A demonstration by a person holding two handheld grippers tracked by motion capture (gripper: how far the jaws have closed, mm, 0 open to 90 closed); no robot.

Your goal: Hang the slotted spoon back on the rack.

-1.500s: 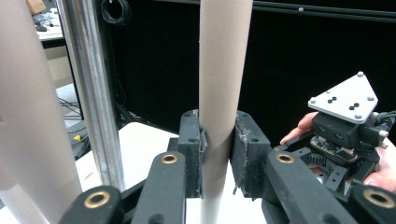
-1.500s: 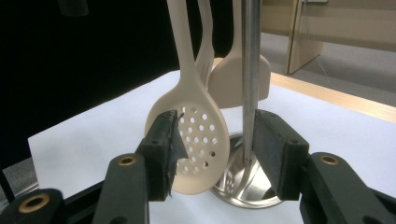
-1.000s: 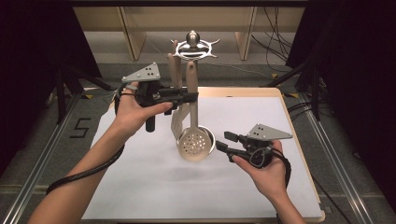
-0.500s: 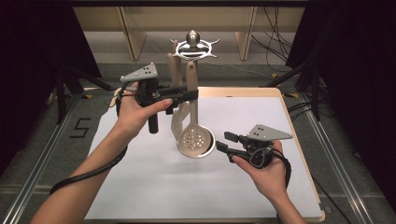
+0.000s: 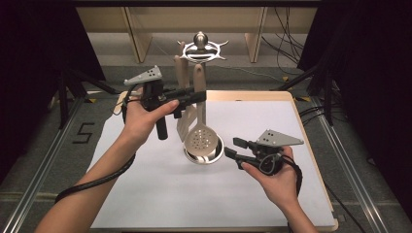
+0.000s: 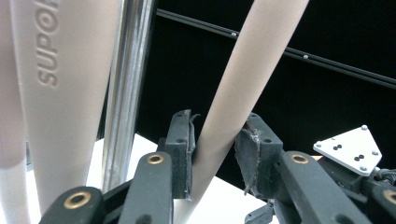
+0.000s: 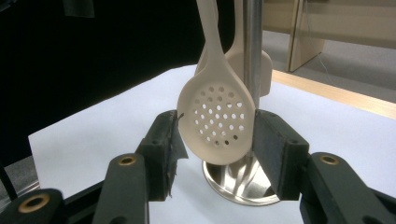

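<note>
both tongs were up around the utensil stand near the middle of the counter (image 5: 145,194). the left tongs (image 6: 212,149) had just been opening around the handle of the slotted spoon (image 5: 201,138); one pad (image 6: 184,144) brushed the handle, the other stood clear, so the grip looked let go. the spoon hung from the stand (image 5: 204,155), its perforated bowl low against the steel post and just over the round base. the right tongs (image 7: 217,154) waited wide open, a pad on either side of the bowl (image 7: 217,121), touching nothing as far as i could tell.

my worry was the hook at the top, which i could not see: if the handle was not properly seated, the spoon would slip down onto the base once released. pulling the left tongs back crookedly could also drag the handle and set it swinging against the paler utensil (image 6: 60,93) hanging beside it, or nudge the stand toward the counter's far edge.
</note>
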